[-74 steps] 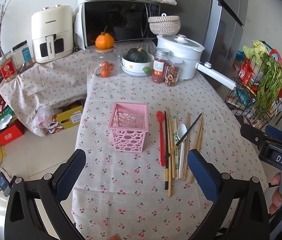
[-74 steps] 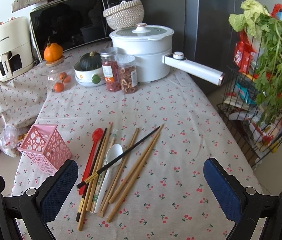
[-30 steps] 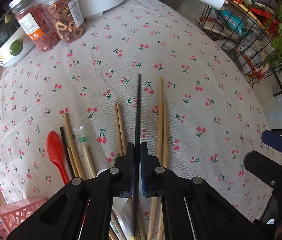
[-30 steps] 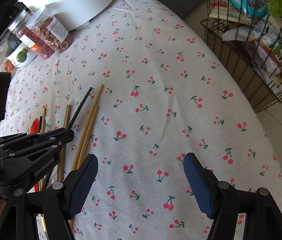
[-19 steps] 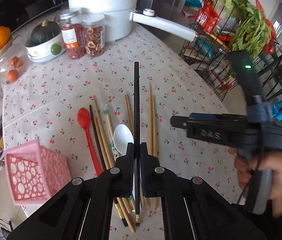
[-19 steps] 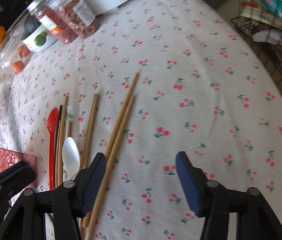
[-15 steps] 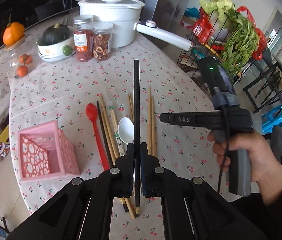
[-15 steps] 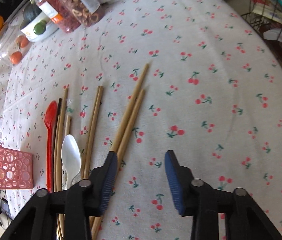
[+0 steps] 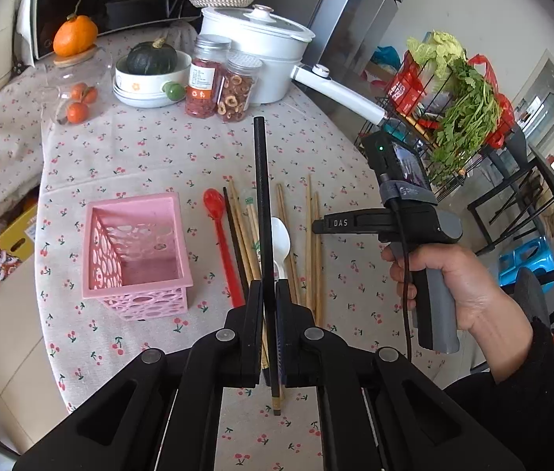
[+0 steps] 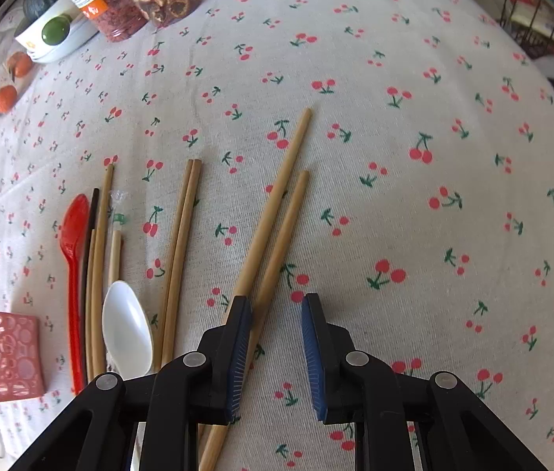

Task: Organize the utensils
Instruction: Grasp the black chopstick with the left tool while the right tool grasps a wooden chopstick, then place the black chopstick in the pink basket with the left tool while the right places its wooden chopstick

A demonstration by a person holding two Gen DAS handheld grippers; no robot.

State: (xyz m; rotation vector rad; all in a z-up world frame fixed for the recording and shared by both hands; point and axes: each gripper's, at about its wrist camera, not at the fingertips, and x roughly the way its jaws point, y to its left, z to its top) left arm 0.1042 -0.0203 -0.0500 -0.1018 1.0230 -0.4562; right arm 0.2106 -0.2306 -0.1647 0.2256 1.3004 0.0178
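Note:
My left gripper (image 9: 270, 290) is shut on a black chopstick (image 9: 261, 196) and holds it well above the table, right of the pink basket (image 9: 135, 253). On the cherry tablecloth lie a red spoon (image 9: 220, 235), a white spoon (image 9: 280, 241) and several wooden chopsticks (image 9: 312, 243). My right gripper (image 10: 275, 306) is open, low over the cloth, its jaws astride the right wooden chopstick (image 10: 283, 227) of a pair. The red spoon (image 10: 73, 259) and white spoon (image 10: 126, 327) lie to its left. The right gripper (image 9: 318, 227) also shows in the left wrist view.
Two snack jars (image 9: 218, 78), a bowl with a squash (image 9: 151, 70), a white pot with a long handle (image 9: 265, 43) and a glass jar of tangerines (image 9: 77, 94) stand at the table's far end. A wire rack of vegetables (image 9: 453, 110) stands right of the table.
My left gripper closed on the black chopstick and lifted it high above the table. My right gripper came down over the wooden chopstick pair and its jaws narrowed.

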